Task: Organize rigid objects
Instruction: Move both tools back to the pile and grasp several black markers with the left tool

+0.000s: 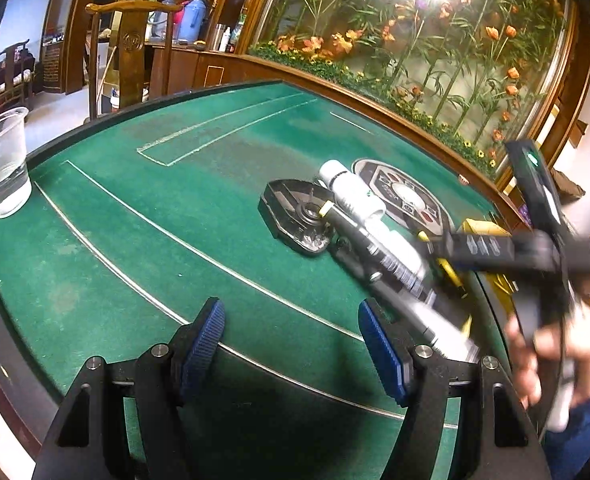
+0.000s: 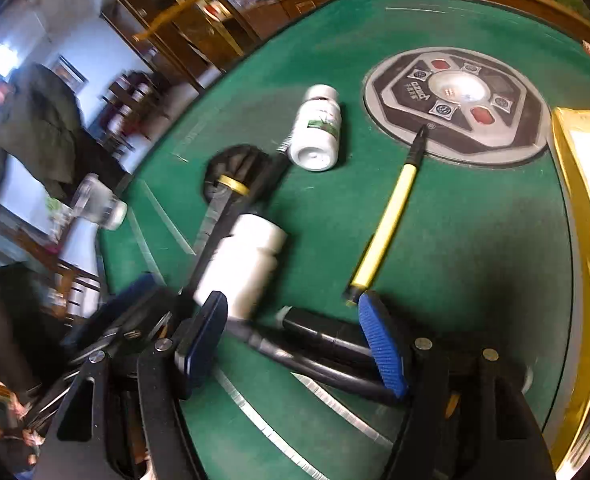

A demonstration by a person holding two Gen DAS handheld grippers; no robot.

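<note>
Up front in the left wrist view, the left gripper [image 1: 291,344] hovers wide open and empty over the green table [image 1: 135,248], with a water cup [image 1: 1,164] far left. From the right wrist view, the right gripper [image 2: 293,340] gapes empty (motion-blurred) just behind a white bottle [image 2: 247,260], beside a yellow pen [image 2: 387,224].

The right gripper [image 1: 535,248] and hand [image 1: 551,360] are motion-blurred in the left view. The near bottle [image 2: 243,260] is blurred too, its label unreadable. The gold box [image 2: 583,208] runs off the right edge. The cup [image 1: 1,160] is clipped at left.
</note>
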